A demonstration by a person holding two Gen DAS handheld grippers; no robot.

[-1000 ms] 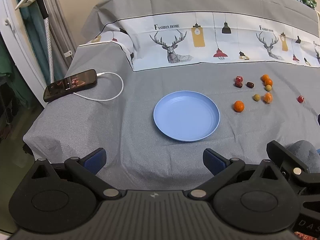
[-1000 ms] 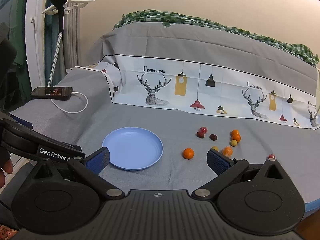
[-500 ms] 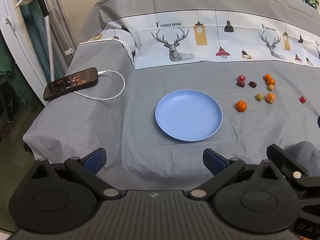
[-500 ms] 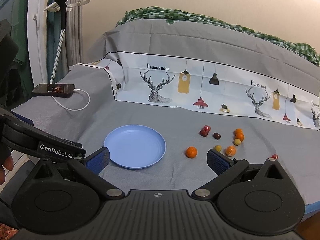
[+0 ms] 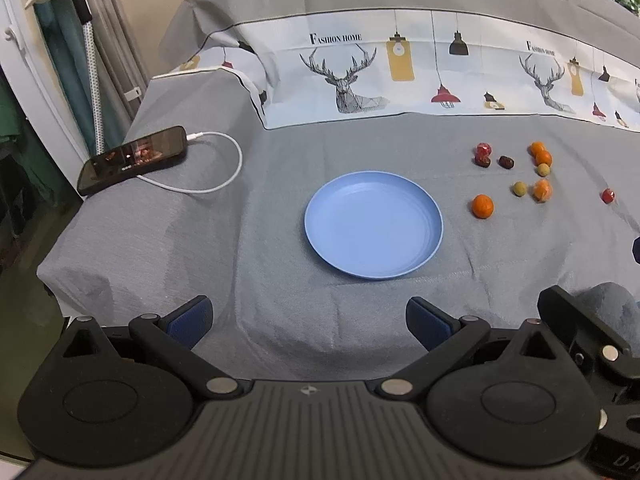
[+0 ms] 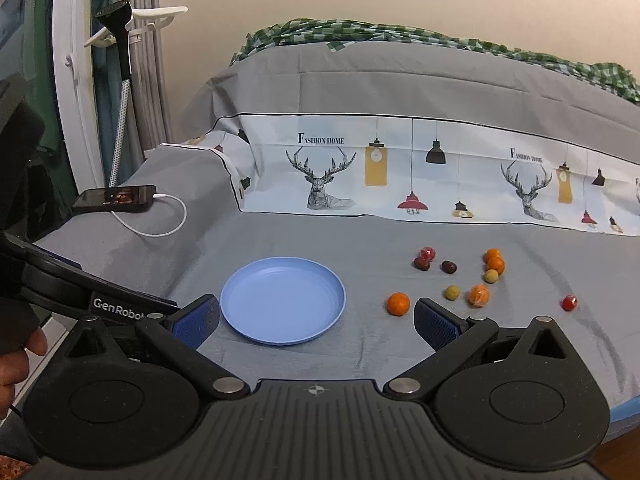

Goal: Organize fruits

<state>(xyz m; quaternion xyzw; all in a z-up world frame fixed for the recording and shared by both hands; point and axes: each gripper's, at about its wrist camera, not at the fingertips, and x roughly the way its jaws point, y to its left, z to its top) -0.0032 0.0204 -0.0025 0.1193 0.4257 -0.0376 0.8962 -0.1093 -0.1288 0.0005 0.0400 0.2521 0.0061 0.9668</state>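
An empty blue plate (image 5: 374,230) (image 6: 283,300) lies flat on the grey bedsheet. To its right are several small fruits: an orange one (image 5: 482,206) (image 6: 398,303) nearest the plate, more orange ones (image 5: 542,190) (image 6: 494,261), two yellow-green ones (image 5: 519,189) (image 6: 451,292), dark red ones (image 5: 506,162) (image 6: 448,267) and a lone red one (image 5: 608,196) (image 6: 569,303) far right. My left gripper (image 5: 308,322) is open, short of the plate. My right gripper (image 6: 317,320) is open too, its fingers framing the plate's near edge, nothing between them.
A black phone (image 5: 134,159) (image 6: 115,198) with a white charging cable (image 5: 216,184) lies at the sheet's left edge. A printed deer-pattern cloth (image 5: 420,76) rises behind the fruits. The bed drops off at the left. A hand (image 6: 16,360) holds the left gripper.
Both grippers have drifted slightly, and the plate and fruits shift a little in each view. Nothing was picked up or released.
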